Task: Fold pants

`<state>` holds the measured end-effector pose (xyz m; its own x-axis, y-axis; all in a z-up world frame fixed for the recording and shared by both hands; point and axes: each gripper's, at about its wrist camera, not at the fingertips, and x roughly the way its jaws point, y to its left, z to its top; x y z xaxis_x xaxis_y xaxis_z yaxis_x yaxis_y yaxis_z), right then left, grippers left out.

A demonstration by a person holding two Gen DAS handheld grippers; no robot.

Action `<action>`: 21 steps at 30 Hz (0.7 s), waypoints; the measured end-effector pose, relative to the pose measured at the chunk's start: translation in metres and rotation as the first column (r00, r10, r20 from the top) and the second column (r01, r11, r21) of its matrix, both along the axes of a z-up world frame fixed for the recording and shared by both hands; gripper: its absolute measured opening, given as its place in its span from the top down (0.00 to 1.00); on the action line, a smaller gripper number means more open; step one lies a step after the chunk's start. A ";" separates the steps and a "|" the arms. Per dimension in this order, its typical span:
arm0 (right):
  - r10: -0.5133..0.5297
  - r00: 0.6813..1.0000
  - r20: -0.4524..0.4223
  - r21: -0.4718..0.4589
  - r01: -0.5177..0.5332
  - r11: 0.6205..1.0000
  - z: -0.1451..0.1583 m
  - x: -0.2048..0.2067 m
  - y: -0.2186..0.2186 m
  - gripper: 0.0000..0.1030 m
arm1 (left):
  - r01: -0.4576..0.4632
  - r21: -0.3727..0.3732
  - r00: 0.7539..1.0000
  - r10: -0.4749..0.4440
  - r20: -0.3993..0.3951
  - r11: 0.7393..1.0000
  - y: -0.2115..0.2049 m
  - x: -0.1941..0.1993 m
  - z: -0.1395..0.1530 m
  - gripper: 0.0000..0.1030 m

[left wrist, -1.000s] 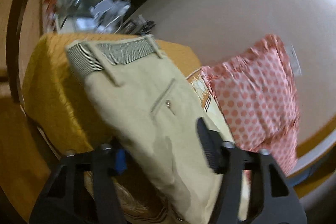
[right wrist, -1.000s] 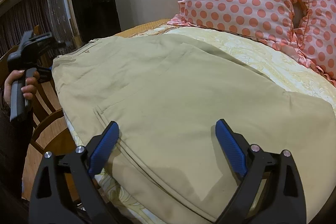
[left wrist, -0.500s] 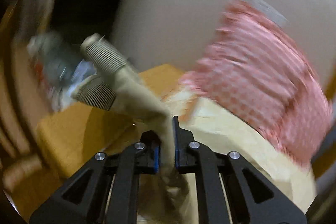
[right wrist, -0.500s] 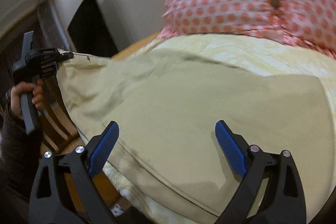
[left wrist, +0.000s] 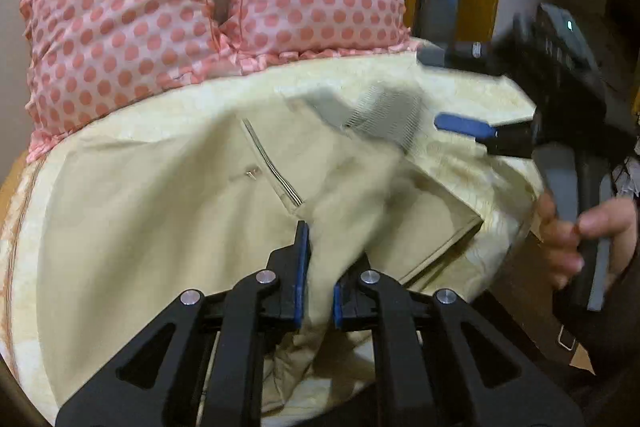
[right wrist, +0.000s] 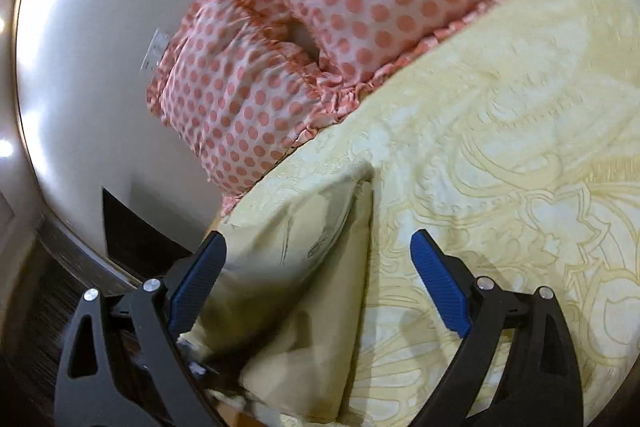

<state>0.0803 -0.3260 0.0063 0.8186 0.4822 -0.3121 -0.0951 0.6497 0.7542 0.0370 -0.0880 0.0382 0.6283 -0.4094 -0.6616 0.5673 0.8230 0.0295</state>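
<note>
Left gripper (left wrist: pixel 316 275) pinches a bunched fold of the smooth beige pants (left wrist: pixel 160 211) lying on the pale patterned bedspread (right wrist: pixel 520 155), ribbed waistband (left wrist: pixel 380 115) blurred, maybe lifted, right gripper (right wrist: pixel 318 259) spread wide, holding nothing.

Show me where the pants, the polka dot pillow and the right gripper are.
pants (left wrist: pixel 160 211): left wrist view, flat beige panel beside the pocket.
polka dot pillow (left wrist: pixel 120 27): left wrist view, its dotted front.
right gripper (right wrist: pixel 318 277): right wrist view, midway between its open fingertips.
</note>
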 end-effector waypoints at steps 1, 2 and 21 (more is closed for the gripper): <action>0.014 1.000 -0.006 0.020 -0.014 1.000 -0.001 0.003 -0.001 0.10 | 0.000 0.016 1.000 -0.001 0.030 1.000 -0.002 -0.003 0.002 0.91; 0.028 1.000 -0.012 0.035 -0.027 0.999 -0.003 0.006 -0.001 0.10 | -0.003 0.015 0.999 0.002 0.047 1.000 -0.002 -0.005 0.005 0.91; 0.164 0.967 -0.193 -0.251 -0.210 0.945 -0.010 0.067 0.057 0.49 | -0.236 -0.340 0.971 0.209 -0.116 0.910 0.157 0.041 0.059 0.18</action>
